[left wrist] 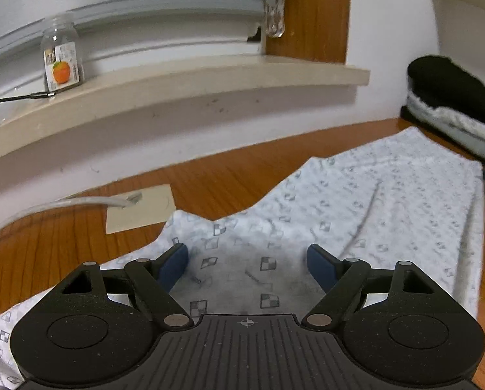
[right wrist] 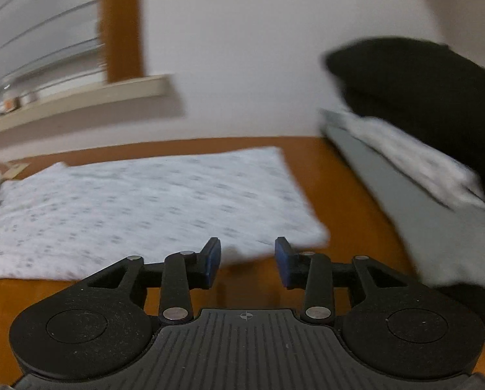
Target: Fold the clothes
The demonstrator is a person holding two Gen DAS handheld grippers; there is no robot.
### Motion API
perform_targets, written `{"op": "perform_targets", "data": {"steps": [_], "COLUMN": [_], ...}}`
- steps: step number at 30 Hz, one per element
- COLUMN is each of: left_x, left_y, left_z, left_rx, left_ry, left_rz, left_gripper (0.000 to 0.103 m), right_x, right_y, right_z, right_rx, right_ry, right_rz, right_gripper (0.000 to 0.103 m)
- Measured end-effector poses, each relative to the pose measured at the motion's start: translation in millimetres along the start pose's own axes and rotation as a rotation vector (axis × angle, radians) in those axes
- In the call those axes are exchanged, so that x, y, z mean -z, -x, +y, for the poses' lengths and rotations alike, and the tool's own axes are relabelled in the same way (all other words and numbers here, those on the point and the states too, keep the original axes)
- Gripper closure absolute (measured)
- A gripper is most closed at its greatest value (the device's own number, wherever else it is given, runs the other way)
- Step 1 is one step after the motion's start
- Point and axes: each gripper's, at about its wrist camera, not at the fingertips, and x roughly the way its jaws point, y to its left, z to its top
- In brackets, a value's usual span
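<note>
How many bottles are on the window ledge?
1. The clear bottle with an orange on its label stands at the ledge's left end. More could hide beyond the view.

One patterned white garment lay spread; two grippers, left, right; one jar; one folded pile.

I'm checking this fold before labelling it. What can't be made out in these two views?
- Patterned garment: its near end is hidden under the left tongs in the left wrist view.
- Folded stack: motion-blurred and cut off by the right edge in the right wrist view.
- Jar label text: too small to read, left wrist view.
</note>
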Motion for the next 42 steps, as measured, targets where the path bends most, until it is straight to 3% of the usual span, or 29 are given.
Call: {"op": "perform_targets", "data": {"steps": [4, 7, 13, 19, 25, 31, 33, 35, 36, 38, 42], "left_x": [1.4, 3.3, 13.8, 52.0, 77.6, 85.8, 86.7, 82.6, 79.5, 72.9, 60.4], "left_y": [4.1, 14.0, 54.9, 116.0, 124.9, 119.3, 118.3, 120.4, 122.9, 131.8, 153.0], "left_z": [3.9, -1.1, -28.8, -67.0, -96.0, -101.2, -101.0, -94.8, -89.4, -72.8, -32.1], "left_rx": [0.009, -0.015, -0.090, -0.043, -0.026, -0.026, -0.037, -0.033, -0.022, 0.002, 0.072], "left_ry": [0.013, 0.000, -0.093, -0.135, -0.177, -0.178, -0.196, -0.176, -0.155, -0.094, 0.059], "left_rz": [-0.003, -0.010, -0.038, -0.068, -0.022, -0.012, -0.013, -0.019, -0.024, -0.051, -0.115], "left_gripper": [0.020, 0.020, 0.013, 0.009, 0.009, 0.003, 0.013, 0.042, 0.048, 0.081, 0.081], "right_x": [9.0, 6.0, 2.3, 8.9, 10.7, 13.7, 15.3, 17.3, 18.3, 20.1, 24.6], "right_y": [5.6, 4.6, 7.4, 18.5, 20.6, 26.9, 27.7, 28.7, 28.9, 30.7, 37.2], "right_z": [-12.7, 9.7, 93.4, 176.2, 225.2, 242.0, 243.2, 242.9, 242.8, 244.6, 256.3], "right_rx": [0.013, -0.077, -0.277, -0.435, -0.511, -0.538, -0.543, -0.550, -0.555, -0.571, -0.636], "right_ry": [-0.042, -0.027, 0.109, 0.275, 0.369, 0.418, 0.421, 0.424, 0.425, 0.426, 0.459], "right_rz": [-0.020, -0.041, -0.037, -0.014, 0.006, 0.018, 0.019, 0.015, 0.013, 0.010, 0.011], "right_gripper": [0.058, 0.058, 0.056, 0.049, 0.049, 0.048, 0.048, 0.047, 0.047, 0.047, 0.047]}}
